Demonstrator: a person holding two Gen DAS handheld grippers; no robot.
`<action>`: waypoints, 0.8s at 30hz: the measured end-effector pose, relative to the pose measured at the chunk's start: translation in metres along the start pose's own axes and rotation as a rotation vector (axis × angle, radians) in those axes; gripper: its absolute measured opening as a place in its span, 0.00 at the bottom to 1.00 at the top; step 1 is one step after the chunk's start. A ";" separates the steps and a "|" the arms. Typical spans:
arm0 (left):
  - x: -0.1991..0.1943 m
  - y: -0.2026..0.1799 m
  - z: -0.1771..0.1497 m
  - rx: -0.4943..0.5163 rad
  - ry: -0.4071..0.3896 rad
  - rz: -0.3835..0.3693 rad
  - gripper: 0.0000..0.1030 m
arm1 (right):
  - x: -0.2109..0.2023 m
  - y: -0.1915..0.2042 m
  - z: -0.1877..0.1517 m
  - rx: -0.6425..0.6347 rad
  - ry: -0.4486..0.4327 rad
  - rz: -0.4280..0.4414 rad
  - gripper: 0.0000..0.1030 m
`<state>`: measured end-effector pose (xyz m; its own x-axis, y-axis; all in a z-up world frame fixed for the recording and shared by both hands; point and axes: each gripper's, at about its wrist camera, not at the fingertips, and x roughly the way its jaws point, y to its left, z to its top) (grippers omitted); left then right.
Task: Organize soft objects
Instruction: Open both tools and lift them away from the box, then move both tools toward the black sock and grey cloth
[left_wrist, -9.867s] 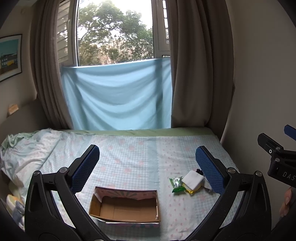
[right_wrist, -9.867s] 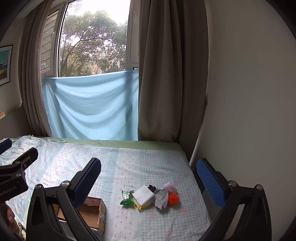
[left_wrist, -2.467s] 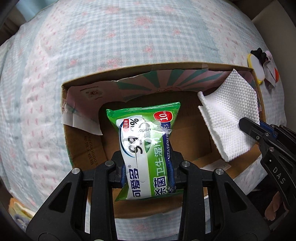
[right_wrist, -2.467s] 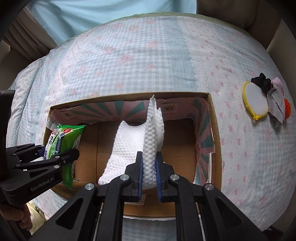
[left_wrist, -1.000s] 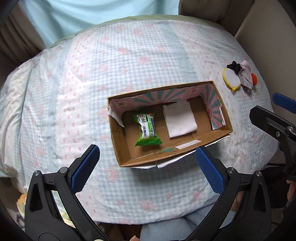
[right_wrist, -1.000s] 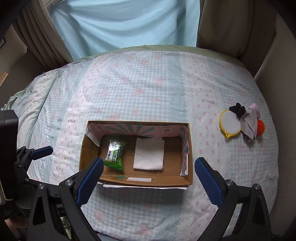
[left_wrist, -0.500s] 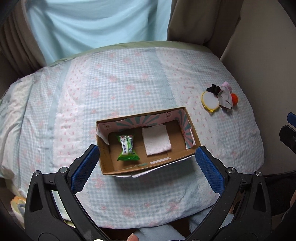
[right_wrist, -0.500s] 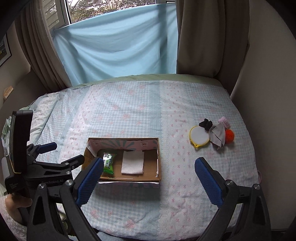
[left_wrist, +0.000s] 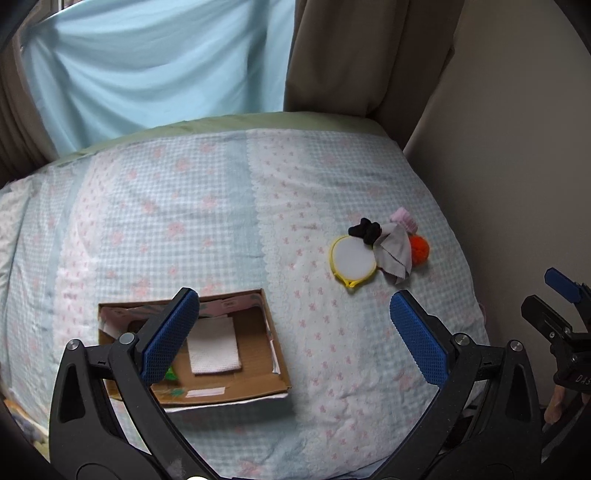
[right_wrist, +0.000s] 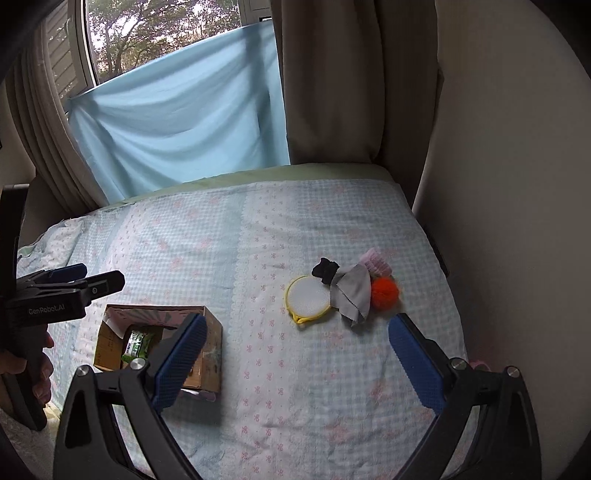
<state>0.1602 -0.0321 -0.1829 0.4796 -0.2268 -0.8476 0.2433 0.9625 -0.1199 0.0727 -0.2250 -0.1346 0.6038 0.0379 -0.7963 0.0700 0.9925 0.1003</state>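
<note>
Both grippers have pulled back, left gripper and right gripper wide open, empty; wipes pack and white cloth lie in cardboard box; remaining soft pile sits well apart on bed.

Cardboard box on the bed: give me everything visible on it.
The cardboard box is a shallow, open-topped brown tray with pink and teal printed lining and torn, ragged flaps. It sits flat on the checked bedspread, left of the loose pile. Inside lie a folded white tissue and a green wipes packet, side by side. Neither gripper touches it.
</note>
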 end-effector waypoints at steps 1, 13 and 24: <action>0.010 -0.009 0.004 0.005 0.011 0.000 1.00 | 0.007 -0.012 0.003 -0.003 0.001 0.007 0.95; 0.151 -0.078 0.029 0.166 0.162 -0.051 1.00 | 0.111 -0.099 0.033 0.037 0.048 0.012 0.95; 0.318 -0.109 0.078 0.419 0.290 -0.224 1.00 | 0.225 -0.125 0.017 0.018 0.083 -0.013 0.85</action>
<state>0.3522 -0.2213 -0.3993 0.1405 -0.3123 -0.9395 0.6553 0.7407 -0.1482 0.2134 -0.3420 -0.3163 0.5351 0.0349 -0.8441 0.0924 0.9907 0.0995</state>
